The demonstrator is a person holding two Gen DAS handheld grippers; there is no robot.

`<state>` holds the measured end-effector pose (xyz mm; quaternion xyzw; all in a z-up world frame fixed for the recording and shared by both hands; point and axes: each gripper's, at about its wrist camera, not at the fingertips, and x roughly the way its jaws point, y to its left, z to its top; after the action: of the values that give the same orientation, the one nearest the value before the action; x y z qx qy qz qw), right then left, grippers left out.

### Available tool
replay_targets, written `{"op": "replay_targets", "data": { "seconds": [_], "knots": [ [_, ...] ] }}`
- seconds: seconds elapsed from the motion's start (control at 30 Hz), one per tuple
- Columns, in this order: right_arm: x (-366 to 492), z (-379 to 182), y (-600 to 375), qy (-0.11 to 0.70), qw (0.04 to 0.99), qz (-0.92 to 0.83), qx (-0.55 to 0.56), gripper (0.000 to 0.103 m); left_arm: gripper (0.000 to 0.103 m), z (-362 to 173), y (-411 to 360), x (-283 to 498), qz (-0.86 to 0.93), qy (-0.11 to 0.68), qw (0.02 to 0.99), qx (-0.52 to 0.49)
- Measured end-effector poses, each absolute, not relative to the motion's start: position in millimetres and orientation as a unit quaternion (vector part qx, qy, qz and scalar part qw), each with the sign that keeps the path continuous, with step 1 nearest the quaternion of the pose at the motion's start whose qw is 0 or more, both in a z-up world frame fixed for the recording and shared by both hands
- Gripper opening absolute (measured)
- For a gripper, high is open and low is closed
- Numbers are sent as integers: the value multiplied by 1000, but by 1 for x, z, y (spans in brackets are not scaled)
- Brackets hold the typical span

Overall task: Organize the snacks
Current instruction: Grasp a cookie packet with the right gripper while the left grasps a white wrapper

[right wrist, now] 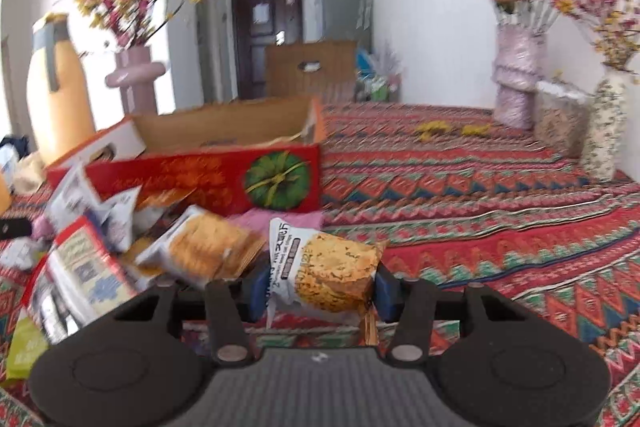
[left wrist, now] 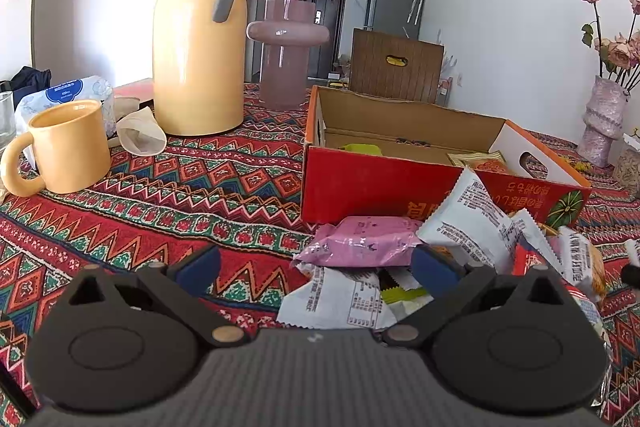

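The right hand-held gripper (right wrist: 318,287) is clamping a cracker packet (right wrist: 326,273) between its blue pads, just in front of the red cardboard box (right wrist: 208,183). The left hand-held gripper (left wrist: 316,267) is hanging wide, holding nothing, over the snack pile (left wrist: 360,267) that is lying on the patterned table (left wrist: 180,195) against the box.

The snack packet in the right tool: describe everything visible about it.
The snack packet is a crinkly plastic pouch, white with dark print at its left end and a golden crisp-cracker picture across the rest. It lies sideways, pinched between the right tool's blue pads, lifted in front of the snack pile, above the patterned tablecloth.
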<state>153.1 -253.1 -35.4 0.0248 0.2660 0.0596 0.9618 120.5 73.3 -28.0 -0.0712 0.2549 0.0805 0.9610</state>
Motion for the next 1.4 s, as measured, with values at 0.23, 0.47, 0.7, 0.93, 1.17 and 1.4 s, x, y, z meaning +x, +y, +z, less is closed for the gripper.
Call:
{"op": "replay_targets", "data": {
  "seconds": [0.23, 0.47, 0.7, 0.93, 1.17, 1.4],
  "knots": [
    [162, -45, -268, 266, 962, 39, 49, 50, 103, -28, 73, 126, 83, 282, 954, -61],
    [163, -47, -270, 268, 960, 51, 58, 50, 103, -19, 66, 136, 76, 314, 946, 1],
    [162, -48, -270, 265, 960, 58, 65, 51, 94, -22, 63, 158, 74, 355, 932, 17],
    [161, -48, -272, 263, 960, 65, 72, 51, 77, -27, 63, 171, 57, 384, 922, -3],
    [160, -48, -273, 260, 960, 69, 76, 51, 55, -34, 69, 177, 50, 405, 912, -34],
    [158, -48, -273, 256, 961, 70, 78, 51, 48, -35, 71, 161, 51, 394, 917, -40]
  ]
}}
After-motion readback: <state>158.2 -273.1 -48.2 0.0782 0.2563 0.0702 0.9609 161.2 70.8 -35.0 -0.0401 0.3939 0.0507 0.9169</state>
